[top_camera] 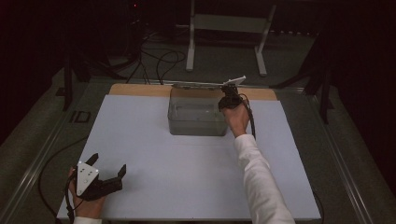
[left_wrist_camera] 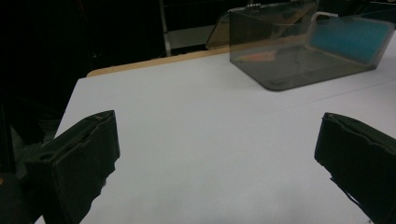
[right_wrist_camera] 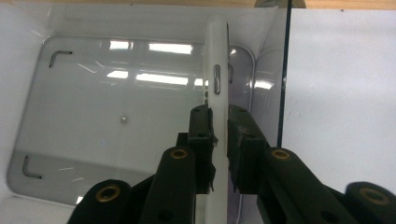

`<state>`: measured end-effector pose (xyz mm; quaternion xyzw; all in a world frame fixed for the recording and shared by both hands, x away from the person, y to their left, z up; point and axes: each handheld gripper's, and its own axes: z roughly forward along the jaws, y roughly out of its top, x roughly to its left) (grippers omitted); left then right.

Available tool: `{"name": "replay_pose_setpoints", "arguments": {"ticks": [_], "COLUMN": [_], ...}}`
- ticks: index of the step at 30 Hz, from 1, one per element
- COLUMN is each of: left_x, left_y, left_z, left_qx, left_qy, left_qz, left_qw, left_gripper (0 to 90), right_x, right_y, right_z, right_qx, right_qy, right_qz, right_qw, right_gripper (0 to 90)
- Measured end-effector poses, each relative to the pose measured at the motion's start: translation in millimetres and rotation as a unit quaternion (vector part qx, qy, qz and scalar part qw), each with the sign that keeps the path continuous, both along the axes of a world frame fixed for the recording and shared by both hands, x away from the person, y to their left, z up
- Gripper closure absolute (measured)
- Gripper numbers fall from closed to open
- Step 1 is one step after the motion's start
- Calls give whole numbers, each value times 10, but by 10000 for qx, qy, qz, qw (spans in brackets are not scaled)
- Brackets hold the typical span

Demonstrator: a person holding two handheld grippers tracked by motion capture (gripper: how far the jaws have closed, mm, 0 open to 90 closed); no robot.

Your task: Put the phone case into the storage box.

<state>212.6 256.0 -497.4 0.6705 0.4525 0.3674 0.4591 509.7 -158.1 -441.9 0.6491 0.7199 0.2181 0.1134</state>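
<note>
My right gripper [top_camera: 229, 92] is shut on a thin white slab [top_camera: 236, 80] with a small grey side button [right_wrist_camera: 216, 79]. It holds the slab edge-on over the right end of a clear plastic box [top_camera: 197, 116]. In the right gripper view the pads clamp both faces of the slab [right_wrist_camera: 218, 56], and the box's bare floor [right_wrist_camera: 116, 116] lies below. My left gripper [top_camera: 109, 163] rests near the table's front left corner, jaws wide open with nothing between them [left_wrist_camera: 215, 154]. From there the box [left_wrist_camera: 289, 60] stands far off, with a white-rimmed blue panel [left_wrist_camera: 350, 37] at its right end.
The box's lid [top_camera: 194, 85] hangs open along its far side. A white sheet [top_camera: 140, 140] covers the table, with a wooden strip [top_camera: 135, 89] at the back edge. Cables and a metal stand [top_camera: 224, 28] sit on the floor beyond.
</note>
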Motion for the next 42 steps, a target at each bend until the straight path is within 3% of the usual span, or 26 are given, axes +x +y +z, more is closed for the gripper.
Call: {"name": "replay_pose_setpoints", "arguments": {"ticks": [7, 8, 19, 27, 37, 42], "left_x": [2, 3, 2, 3, 2, 2], "left_y": [-5, -10, -12, -20, -19, -20], "left_z": [-2, -3, -1, -1, -1, -2], "left_qx": [3, -2, 14, 32, 23, 28], "left_qy": [-3, -3, 0, 3, 0, 2], "left_qz": [-1, -3, -13, -29, -34, -31], "left_qw": [10000, 10000, 10000, 10000, 10000, 10000], "left_gripper": [7, 7, 7, 8, 8, 8], "right_x": [-20, -32, -60, -81, -95, -107], "right_y": [35, 62, 90, 135, 141, 160], "right_z": [-5, -8, -10, -14, -31, -39], "right_qx": [-161, -283, -373, -579, -603, -744], "right_qy": [-99, -155, -274, -351, -407, -449], "right_qz": [-67, -99, -239, -311, -289, -156], "right_qw": [9998, 9994, 9986, 9972, 9969, 9961], "right_gripper": [814, 816, 817, 816, 807, 790]}}
